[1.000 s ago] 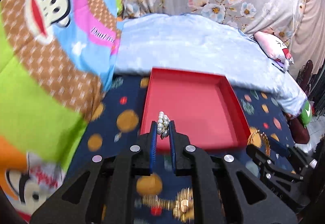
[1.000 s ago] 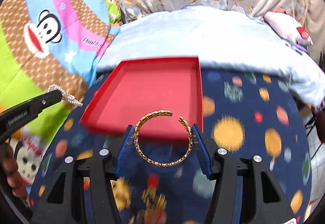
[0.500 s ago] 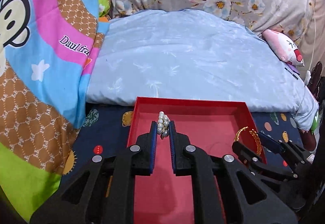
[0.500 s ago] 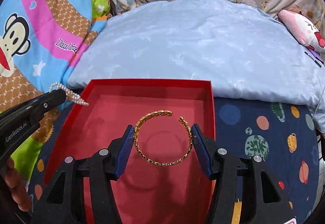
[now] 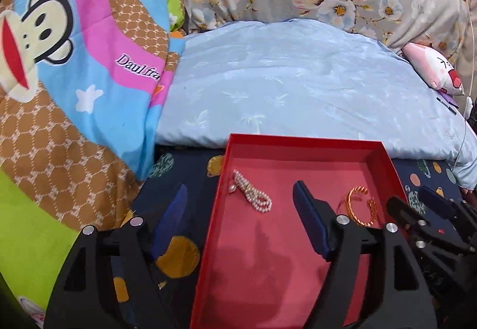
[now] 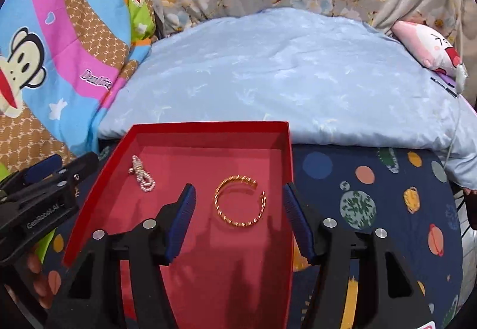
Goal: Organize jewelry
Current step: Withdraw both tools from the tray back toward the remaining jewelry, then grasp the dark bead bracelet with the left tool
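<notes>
— What are the grippers doing?
— The left gripper has just sprung open; the right gripper has let go too.
— And the jewelry?
— The pearl bracelet lies near the red tray's far left corner, the gold bangle toward its right edge.

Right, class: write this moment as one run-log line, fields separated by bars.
left gripper: just opened, empty | pearl bracelet: in red tray | right gripper: open | gold bangle: in tray, released

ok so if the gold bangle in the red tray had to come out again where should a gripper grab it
Probably across its closed curved sides, from above. The gold bangle lies flat on the red tray floor, its gap toward the far wall, so pads on the opposite curves would not squeeze the open ends together.
</notes>
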Demonstrator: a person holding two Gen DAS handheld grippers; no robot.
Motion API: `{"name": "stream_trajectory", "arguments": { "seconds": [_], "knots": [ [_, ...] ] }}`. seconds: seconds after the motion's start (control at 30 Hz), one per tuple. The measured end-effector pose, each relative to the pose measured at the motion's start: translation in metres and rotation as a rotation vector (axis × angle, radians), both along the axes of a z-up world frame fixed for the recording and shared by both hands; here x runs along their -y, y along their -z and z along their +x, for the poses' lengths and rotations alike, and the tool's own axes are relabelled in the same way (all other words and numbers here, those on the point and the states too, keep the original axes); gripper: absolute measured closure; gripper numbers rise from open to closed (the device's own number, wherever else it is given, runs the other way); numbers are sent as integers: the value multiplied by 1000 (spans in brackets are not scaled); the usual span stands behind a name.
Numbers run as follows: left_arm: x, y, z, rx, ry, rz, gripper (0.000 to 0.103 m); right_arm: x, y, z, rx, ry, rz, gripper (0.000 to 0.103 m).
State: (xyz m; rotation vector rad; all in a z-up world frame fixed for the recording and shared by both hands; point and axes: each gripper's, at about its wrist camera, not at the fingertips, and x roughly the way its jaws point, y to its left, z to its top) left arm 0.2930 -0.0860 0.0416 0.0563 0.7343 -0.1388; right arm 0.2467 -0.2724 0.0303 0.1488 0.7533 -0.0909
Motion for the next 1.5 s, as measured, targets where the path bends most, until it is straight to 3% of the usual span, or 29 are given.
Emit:
{"name": "stream_trajectory", "arguments": {
  "seconds": [0.2,0.5,0.8,0.97,1.33,1.5],
  "knots": [
    [-27,2,-48,-9,-24,-3,31,-21,-3,-75,35,-14,-40,43],
    [-53,22,-132,-74,-37,5,31,-38,23,-170,-40,-12,64,43],
    [-66,50,-186,-174,-60,-28,30,-36,23,-213,-57,26,74,43],
    [-68,59,-209,-192,-37,4,30,-41,28,-237,-84,1,68,43],
    [-51,78,-231,-253,12,-25,30,-47,46,-285,-132,-9,91,43],
    [-33,85,-225,-277,9,-41,42,-42,46,-287,-127,-1,100,43]
  ]
}}
